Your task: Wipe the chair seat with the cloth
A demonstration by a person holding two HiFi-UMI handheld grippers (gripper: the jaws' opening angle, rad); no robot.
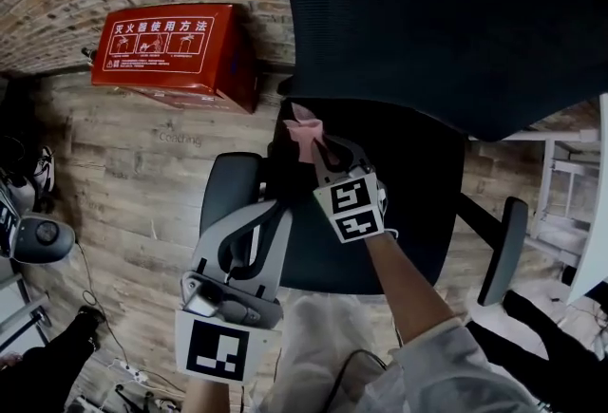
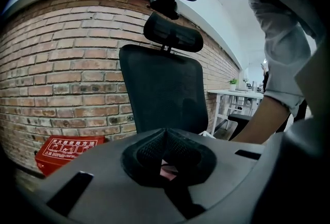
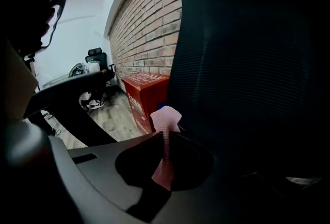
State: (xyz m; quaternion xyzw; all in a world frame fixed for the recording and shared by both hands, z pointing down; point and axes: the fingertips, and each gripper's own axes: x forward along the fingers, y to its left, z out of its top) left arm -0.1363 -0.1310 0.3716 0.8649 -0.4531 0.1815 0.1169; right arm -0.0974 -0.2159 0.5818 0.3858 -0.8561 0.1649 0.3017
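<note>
As the right gripper clamps the cloth, the backrest half-hides the seat

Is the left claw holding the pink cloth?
No, the right claw is shut on the pink mesh cloth.

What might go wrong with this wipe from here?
1. The right gripper pinches only a thin fold of the cloth; dragging across the chair seat may pull it free.
2. The bunched cloth may touch the seat with little surface, leaving patches unwiped.
3. The left gripper sits close beside; the two may bump.
</note>
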